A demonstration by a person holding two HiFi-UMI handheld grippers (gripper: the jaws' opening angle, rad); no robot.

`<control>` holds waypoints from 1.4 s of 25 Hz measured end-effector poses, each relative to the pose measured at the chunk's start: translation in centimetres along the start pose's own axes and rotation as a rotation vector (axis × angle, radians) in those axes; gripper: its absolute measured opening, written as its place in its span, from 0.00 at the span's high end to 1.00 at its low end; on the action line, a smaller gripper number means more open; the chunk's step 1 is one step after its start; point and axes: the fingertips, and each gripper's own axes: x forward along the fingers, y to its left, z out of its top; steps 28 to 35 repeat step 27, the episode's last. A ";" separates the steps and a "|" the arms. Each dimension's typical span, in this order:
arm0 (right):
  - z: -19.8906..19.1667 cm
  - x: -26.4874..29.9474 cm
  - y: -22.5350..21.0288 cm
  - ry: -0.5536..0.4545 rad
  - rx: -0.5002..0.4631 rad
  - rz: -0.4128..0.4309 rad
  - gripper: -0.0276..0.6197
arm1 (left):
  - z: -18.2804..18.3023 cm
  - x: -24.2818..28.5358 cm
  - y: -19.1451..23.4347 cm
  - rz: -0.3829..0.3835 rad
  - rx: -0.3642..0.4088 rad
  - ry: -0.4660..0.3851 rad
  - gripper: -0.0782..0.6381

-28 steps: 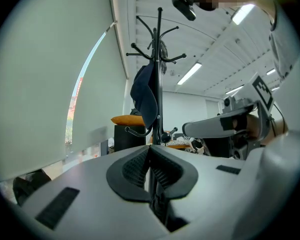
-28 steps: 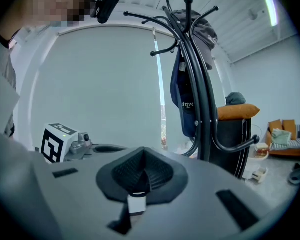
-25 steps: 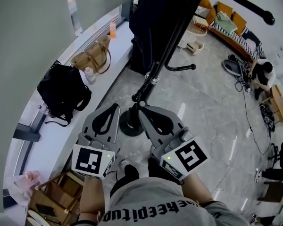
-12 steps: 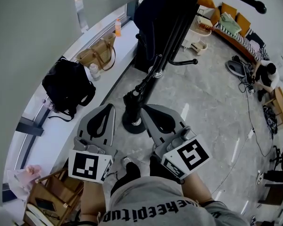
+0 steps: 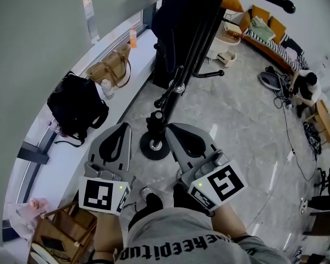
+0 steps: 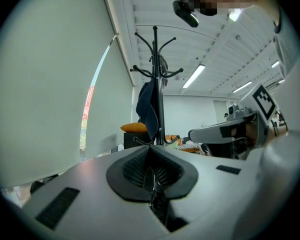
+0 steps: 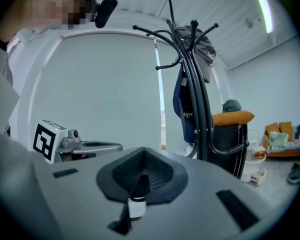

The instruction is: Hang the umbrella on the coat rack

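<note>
Shirt (image 5: 176,238) lettering upside down, not fully legible. Coat rack (image 5: 179,84) stands just ahead of left gripper (image 5: 122,127) and right gripper (image 5: 172,128), fingers together, empty. Black bag (image 5: 77,104) on sill (image 5: 66,161).

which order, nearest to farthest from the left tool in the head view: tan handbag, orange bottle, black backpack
1. black backpack, on the ledge just left of the left tool.
2. tan handbag, farther along the ledge.
3. orange bottle, at the ledge's far end.

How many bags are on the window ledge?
2: a black backpack nearer the person, and a tan handbag just beyond it along the window ledge. More may be hidden out of view.
</note>
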 end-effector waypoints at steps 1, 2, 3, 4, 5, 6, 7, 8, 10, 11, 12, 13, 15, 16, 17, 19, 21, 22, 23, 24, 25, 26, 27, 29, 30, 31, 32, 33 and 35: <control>0.0 0.0 0.0 0.000 -0.002 -0.003 0.94 | 0.0 0.0 0.0 0.000 0.000 -0.001 0.87; 0.0 0.0 0.1 0.000 -0.005 -0.005 0.94 | 0.0 0.0 0.0 0.000 0.001 -0.002 0.87; 0.0 -0.1 0.1 0.001 -0.007 -0.007 0.94 | 0.0 -0.1 0.0 0.000 0.002 -0.002 0.87; 0.0 -0.1 0.2 0.001 -0.009 -0.008 0.94 | 0.0 -0.1 0.0 0.000 0.002 -0.003 0.87; 0.0 -0.2 0.2 0.001 -0.009 -0.009 0.94 | 0.0 -0.2 0.0 0.000 0.002 -0.002 0.87; 0.0 -0.3 0.2 0.000 -0.008 -0.010 0.94 | -0.1 -0.2 0.0 -0.001 0.002 -0.002 0.87; 0.1 -0.3 0.2 -0.001 -0.009 -0.011 0.94 | -0.1 -0.2 0.0 -0.001 0.003 0.000 0.87; 0.1 -0.3 0.3 -0.001 -0.010 -0.011 0.94 | -0.1 -0.2 0.0 -0.001 0.005 0.002 0.87; 0.2 -0.4 0.4 -0.002 -0.012 -0.013 0.94 | -0.1 -0.3 0.0 -0.001 0.003 0.001 0.87; 0.2 -0.4 0.4 -0.002 -0.012 -0.014 0.94 | 0.0 -0.4 0.0 -0.002 -0.002 -0.003 0.87; 0.2 -0.4 0.4 -0.002 -0.012 -0.016 0.94 | 0.1 -0.4 0.0 -0.003 -0.008 -0.007 0.87; 0.2 -0.4 0.4 -0.003 -0.013 -0.018 0.94 | 0.2 -0.4 0.1 -0.003 -0.011 -0.012 0.87; 0.2 -0.5 0.3 -0.004 -0.014 -0.019 0.94 | 0.3 -0.4 0.1 0.002 -0.007 -0.015 0.87; 0.3 -0.5 0.3 -0.005 -0.014 -0.018 0.94 | 0.4 -0.3 0.1 0.003 -0.004 -0.016 0.87; 0.3 -0.5 0.3 -0.005 -0.015 -0.018 0.94 | 0.5 -0.3 0.1 0.003 -0.004 -0.017 0.87; 0.3 -0.6 0.4 -0.004 -0.016 -0.021 0.94 | 0.6 -0.4 -0.1 -0.001 -0.005 -0.019 0.87; 0.3 -0.7 0.4 -0.004 -0.017 -0.023 0.94 | 0.6 -0.4 -0.3 -0.006 -0.004 -0.018 0.87; 0.3 -0.8 0.3 -0.005 -0.018 -0.025 0.94 | 0.5 -0.4 -0.4 -0.008 -0.004 -0.017 0.87; 0.3 -0.9 0.3 -0.006 -0.018 -0.026 0.94 | 0.5 -0.4 -0.5 -0.011 -0.004 -0.017 0.87; 0.3 -0.9 0.3 -0.007 -0.018 -0.027 0.94 | 0.5 -0.4 -0.6 -0.012 -0.004 -0.017 0.87; 0.3 -0.9 0.3 -0.007 -0.018 -0.028 0.94 | 0.5 -0.4 -0.6 -0.012 -0.005 -0.017 0.87; 0.3 -1.0 0.3 -0.007 -0.018 -0.028 0.94 | 0.5 -0.4 -0.6 -0.012 -0.006 -0.017 0.87; 0.2 -1.0 0.3 -0.006 -0.018 -0.029 0.94 | 0.5 -0.4 -0.7 -0.012 -0.007 -0.018 0.87; 0.2 -1.0 0.3 -0.006 -0.018 -0.029 0.94 | 0.5 -0.4 -0.7 -0.012 -0.007 -0.018 0.87; 0.2 -1.0 0.3 -0.006 -0.018 -0.029 0.94 | 0.5 -0.4 -0.7 -0.012 -0.007 -0.018 0.87; 0.2 -1.0 0.3 -0.006 -0.018 -0.029 0.94 | 0.5 -0.4 -0.7 -0.012 -0.007 -0.018 0.87; 0.2 -1.0 0.3 -0.006 -0.018 -0.029 0.94 | 0.5 -0.4 -0.7 -0.012 -0.007 -0.018 0.87; 0.2 -1.0 0.3 -0.006 -0.018 -0.029 0.94 | 0.5 -0.4 -0.7 -0.012 -0.007 -0.018 0.87; 0.2 -1.0 0.3 -0.006 -0.018 -0.029 0.94 | 0.5 -0.4 -0.7 -0.012 -0.007 -0.018 0.87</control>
